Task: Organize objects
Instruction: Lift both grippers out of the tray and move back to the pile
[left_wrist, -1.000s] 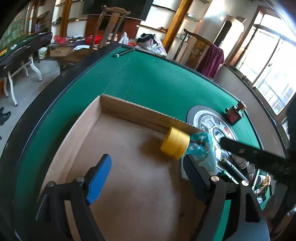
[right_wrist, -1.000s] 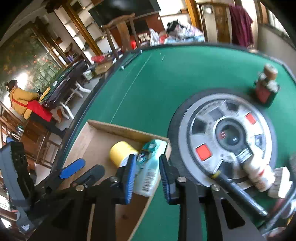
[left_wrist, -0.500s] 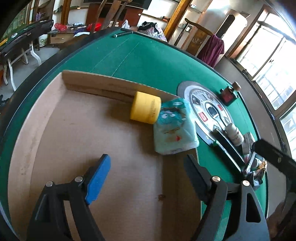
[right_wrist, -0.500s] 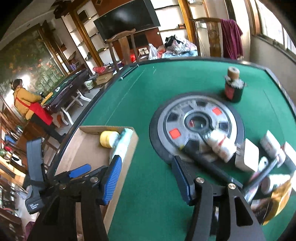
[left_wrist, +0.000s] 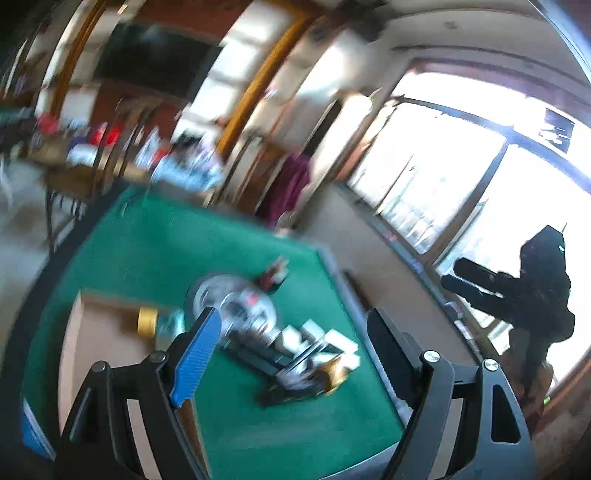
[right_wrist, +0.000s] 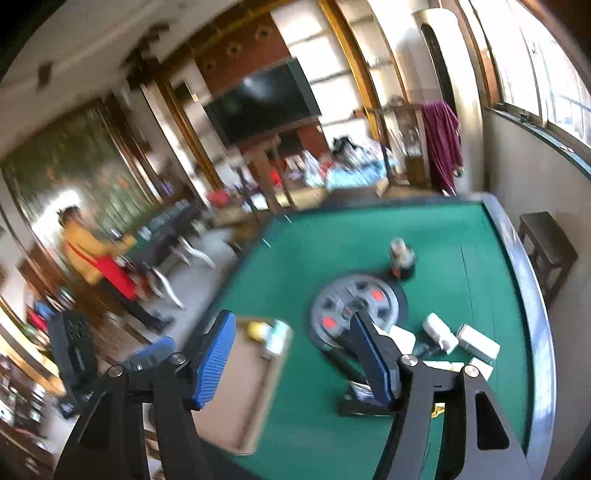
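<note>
Both views are motion-blurred and look down from high above the green table (left_wrist: 147, 251). An open cardboard box (right_wrist: 236, 391) holds a yellow tape roll (right_wrist: 256, 328) and a teal packet (right_wrist: 277, 335) at its far end, the same roll (left_wrist: 147, 320) and packet (left_wrist: 170, 325) showing in the left wrist view. My right gripper (right_wrist: 295, 350) hangs above the table, its jaws opening with nothing between them. My left gripper (left_wrist: 295, 332) is open and empty. It also shows in the right wrist view, where this left gripper (right_wrist: 110, 350) is at the left. The right gripper (left_wrist: 458, 278) is a dark shape against the window.
A grey weight disc (right_wrist: 351, 299) lies mid-table with a dark jar (right_wrist: 402, 258) behind it. Several white bottles and boxes (right_wrist: 443, 334) and a black tool are piled near the front right. A person (right_wrist: 92, 262) stands by another table; a stool (right_wrist: 546, 254) is beside the wall.
Both grippers have risen far above the table and tilted up. The right gripper let go of the teal packet, which now lies in the box beside the yellow roll, and its jaws have widened.
</note>
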